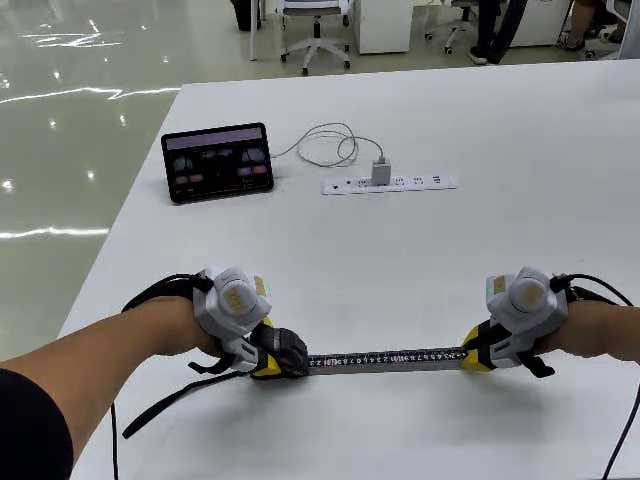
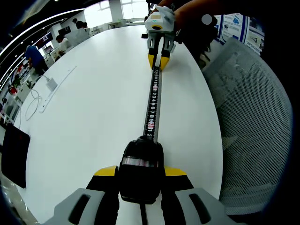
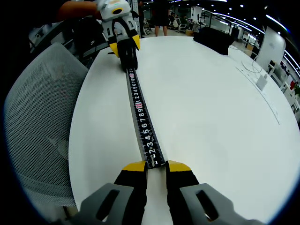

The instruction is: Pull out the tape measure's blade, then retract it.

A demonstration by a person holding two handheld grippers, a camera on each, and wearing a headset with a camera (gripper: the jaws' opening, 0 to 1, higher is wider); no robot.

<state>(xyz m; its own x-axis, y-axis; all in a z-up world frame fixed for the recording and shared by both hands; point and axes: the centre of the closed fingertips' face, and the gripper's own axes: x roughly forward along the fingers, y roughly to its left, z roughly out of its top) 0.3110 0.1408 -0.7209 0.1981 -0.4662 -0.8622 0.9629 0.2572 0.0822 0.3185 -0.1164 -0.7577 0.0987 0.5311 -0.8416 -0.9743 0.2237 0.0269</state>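
The tape measure's black case sits near the front edge of the white table, clamped in the left gripper. Its dark blade, marked with pale numerals, lies flat and straight, and the right gripper pinches its tip.

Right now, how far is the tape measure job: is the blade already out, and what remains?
Pulling out looks largely done: the blade lies stretched along the table. In hand: the left hand-held gripper clamps the case, the right hand-held gripper pinches the blade's tip. Left: retracting it.
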